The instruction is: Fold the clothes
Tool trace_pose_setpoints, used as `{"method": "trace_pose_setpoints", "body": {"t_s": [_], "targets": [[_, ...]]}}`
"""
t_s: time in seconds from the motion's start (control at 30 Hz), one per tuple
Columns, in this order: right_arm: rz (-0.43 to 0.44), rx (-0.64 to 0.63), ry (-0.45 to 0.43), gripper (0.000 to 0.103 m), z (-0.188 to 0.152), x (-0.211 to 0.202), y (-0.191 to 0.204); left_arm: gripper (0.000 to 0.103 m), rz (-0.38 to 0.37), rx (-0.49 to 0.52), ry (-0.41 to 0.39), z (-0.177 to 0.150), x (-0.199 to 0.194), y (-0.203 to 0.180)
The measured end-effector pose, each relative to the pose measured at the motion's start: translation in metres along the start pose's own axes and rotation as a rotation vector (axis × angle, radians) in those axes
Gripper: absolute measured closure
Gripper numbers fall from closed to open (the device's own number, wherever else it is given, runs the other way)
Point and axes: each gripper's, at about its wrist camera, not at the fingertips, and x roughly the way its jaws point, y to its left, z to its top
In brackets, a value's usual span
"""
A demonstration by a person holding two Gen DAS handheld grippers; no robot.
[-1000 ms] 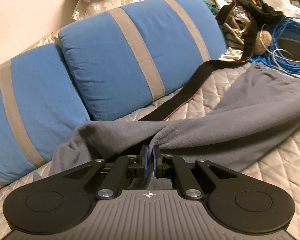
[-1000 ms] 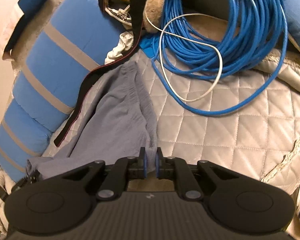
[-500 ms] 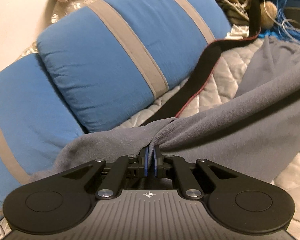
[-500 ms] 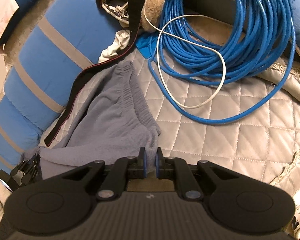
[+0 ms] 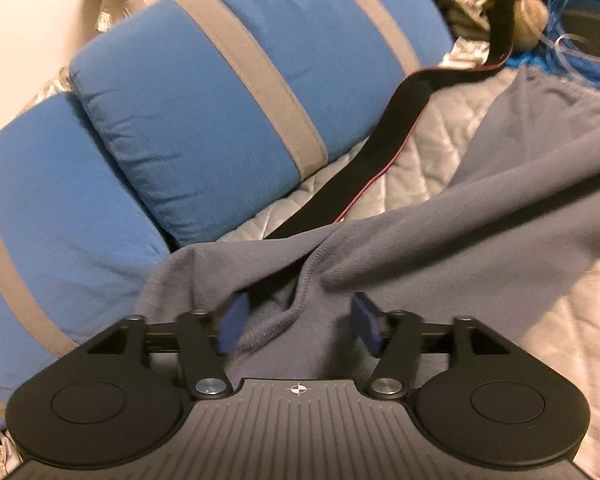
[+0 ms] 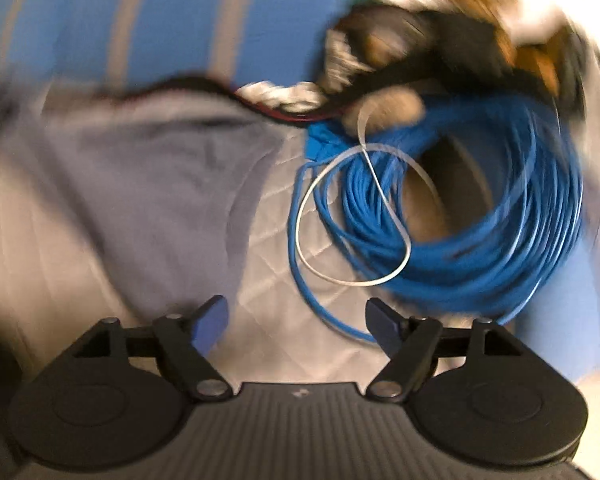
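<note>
garment [image 5: 480, 216]: matt fleece (seemingly) | bedcover [image 5: 432, 152]: quilted satin sheen | pillow [image 5: 236, 92]: matt cotton

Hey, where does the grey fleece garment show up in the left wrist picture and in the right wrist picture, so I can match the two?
Left wrist: the grey fleece garment fills the lower centre and right, its hem bunched between the open left gripper jaws.
Right wrist: it lies blurred at middle left, clear of the open right gripper.
Shared landmark: the black strap along the garment's far edge.
</note>
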Motion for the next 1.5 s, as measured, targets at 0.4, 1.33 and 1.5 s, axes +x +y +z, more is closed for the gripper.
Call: {"method": "trace_pose_setpoints", "body": {"t_s": [0.4, 1.33, 1.5], "targets": [[-0.182, -0.867, -0.145, 0.020, -0.047, 0.019, 0.107, 0.035, -0.015, 0.023, -0.094, -0.018, -0.084, -0.024], [-0.134, -0.647, -0.361, 0.094, 0.112, -0.047, 0.055, 0.034, 0.083, 0.433, -0.254, -0.025, -0.054, -0.165], [-0.084, -0.524, -0.379, 0.094, 0.133, -0.063, 0.041, 0.033, 0.145, 0.476, -0.271, -0.021, -0.033, -0.186]]}}
